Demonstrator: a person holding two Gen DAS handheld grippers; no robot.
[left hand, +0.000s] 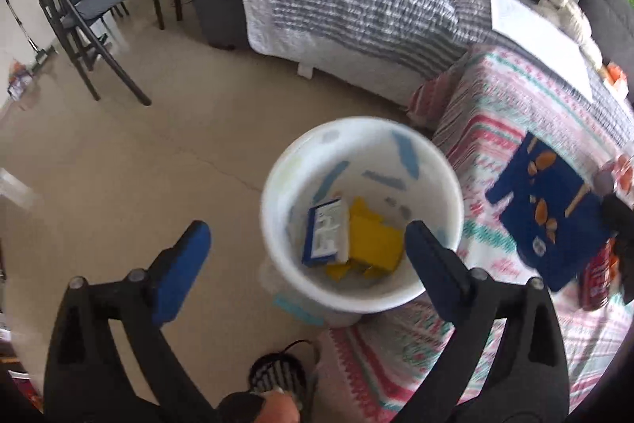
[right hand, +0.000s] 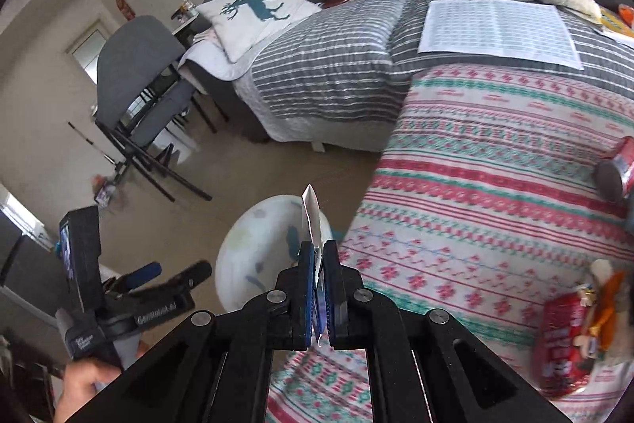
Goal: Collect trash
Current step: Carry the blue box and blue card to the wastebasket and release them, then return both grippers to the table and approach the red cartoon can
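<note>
The left gripper (left hand: 307,248) hangs spread wide and empty above the white bucket (left hand: 358,298). At its three o'clock, the right gripper (right hand: 317,256) pinches a blue wrapper (right hand: 311,215) edge-on.

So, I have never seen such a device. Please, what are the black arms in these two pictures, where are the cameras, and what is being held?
No robot here: a person carries a hand-held gripper in each hand, each with a camera looking along its two fingers. The left camera shows the left gripper open and empty above a white bin on the floor, already holding a blue-and-white box and yellow packaging. The right camera shows the right gripper shut on a flat wrapper, seen edge-on, near the bin. On the patterned blanket lie a red can and a red snack bag.
</note>
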